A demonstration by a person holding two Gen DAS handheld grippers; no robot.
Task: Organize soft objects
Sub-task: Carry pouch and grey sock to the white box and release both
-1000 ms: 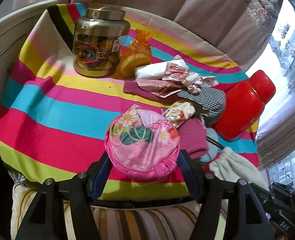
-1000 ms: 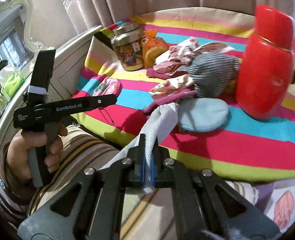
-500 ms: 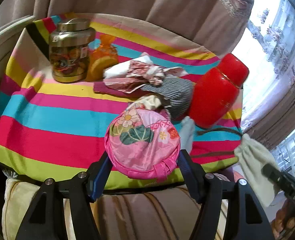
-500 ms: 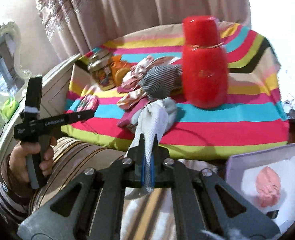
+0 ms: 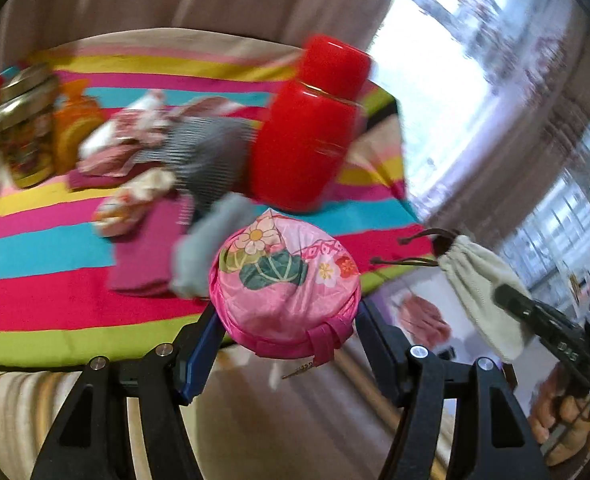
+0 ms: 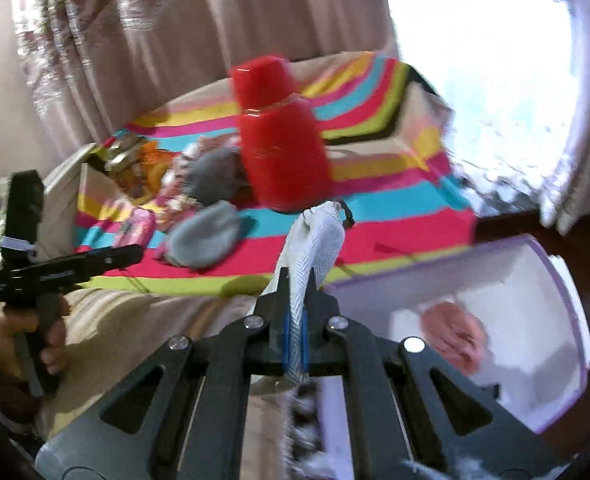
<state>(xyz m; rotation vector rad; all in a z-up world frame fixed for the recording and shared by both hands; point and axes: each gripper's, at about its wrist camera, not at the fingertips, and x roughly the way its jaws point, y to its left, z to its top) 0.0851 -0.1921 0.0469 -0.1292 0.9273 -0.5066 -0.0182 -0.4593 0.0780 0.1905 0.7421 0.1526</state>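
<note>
My left gripper (image 5: 287, 316) is shut on a round pink flowered pouch (image 5: 285, 280), held off the front edge of the striped table (image 5: 35, 240). My right gripper (image 6: 297, 280) is shut on a cream drawstring bag (image 6: 319, 236), which hangs from it to the right of the pouch in the left wrist view, the cream bag (image 5: 479, 292). A white box with a purple rim (image 6: 535, 280) lies low on the right with a pink soft thing (image 6: 451, 336) inside. On the table lies a pile of soft items: a grey-blue pad (image 5: 211, 240), a magenta cloth (image 5: 147, 248) and a checked cloth (image 5: 211, 152).
A tall red jar (image 5: 307, 136) stands at the table's right end. A metal-lidded jar (image 5: 23, 128) and an orange bag (image 5: 75, 128) are at the far left. Curtains and a bright window are behind. A striped cushion (image 5: 11, 408) lies below the table's front edge.
Both grippers have swung right, away from the table's middle, each carrying its item. The white box has come into fuller view. The pictures are now blurred by the motion.
</note>
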